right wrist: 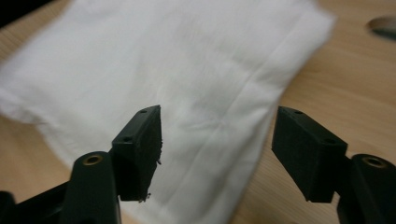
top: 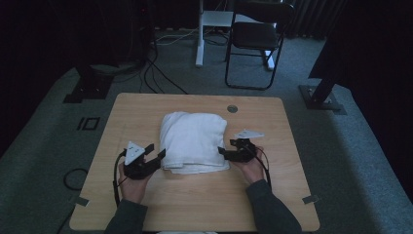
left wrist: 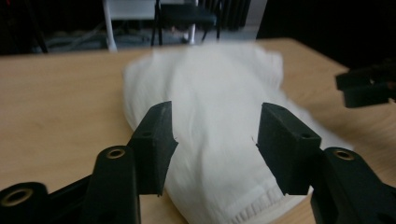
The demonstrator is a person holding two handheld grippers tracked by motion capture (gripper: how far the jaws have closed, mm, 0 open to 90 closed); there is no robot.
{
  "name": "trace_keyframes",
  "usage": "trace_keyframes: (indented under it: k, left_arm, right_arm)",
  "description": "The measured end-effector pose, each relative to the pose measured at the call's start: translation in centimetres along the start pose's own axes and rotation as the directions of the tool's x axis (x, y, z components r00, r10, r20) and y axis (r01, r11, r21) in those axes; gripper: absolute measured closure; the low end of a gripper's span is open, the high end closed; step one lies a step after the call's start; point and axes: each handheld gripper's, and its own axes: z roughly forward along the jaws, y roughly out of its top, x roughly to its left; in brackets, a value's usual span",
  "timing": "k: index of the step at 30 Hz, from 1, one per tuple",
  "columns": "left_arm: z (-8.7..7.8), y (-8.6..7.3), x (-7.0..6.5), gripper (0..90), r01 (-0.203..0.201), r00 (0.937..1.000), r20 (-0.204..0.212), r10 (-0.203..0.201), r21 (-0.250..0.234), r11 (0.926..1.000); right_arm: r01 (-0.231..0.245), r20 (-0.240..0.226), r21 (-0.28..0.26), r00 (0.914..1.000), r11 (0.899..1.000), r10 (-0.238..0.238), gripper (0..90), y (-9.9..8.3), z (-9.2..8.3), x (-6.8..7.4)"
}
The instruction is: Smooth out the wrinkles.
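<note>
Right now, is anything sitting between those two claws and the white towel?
Nothing visible. The left gripper and right gripper flank the folded towel, jaws open, with bare table between them and the cloth.

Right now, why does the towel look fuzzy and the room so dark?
High view: dim light, black surroundings, though the folded white towel stays readable. Left gripper view: towel blurred, its far edge smeared. Right gripper view: towel soft, the table hole at top right out of focus.
</note>
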Motion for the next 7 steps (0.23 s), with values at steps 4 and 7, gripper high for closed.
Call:
trace_keyframes:
  k: [4, 7]
  left_arm:
    - [-2.3, 1.5, 1.0, 43.1, -0.048, 0.9987, -0.019, 0.047, -0.049, 0.9976]
    - [-4.0, 2.0, 2.4, 42.5, -0.068, 0.9969, -0.046, 0.064, -0.080, 0.9945]
  right_arm:
    - [0.006, 0.010, -0.049, 0.9999, 0.999, -0.005, 28.9, -0.6, -3.9, -1.0]
    - [-0.026, 0.036, -0.067, 0.9989, 0.997, 0.029, 26.8, -1.7, -6.5, -2.4]
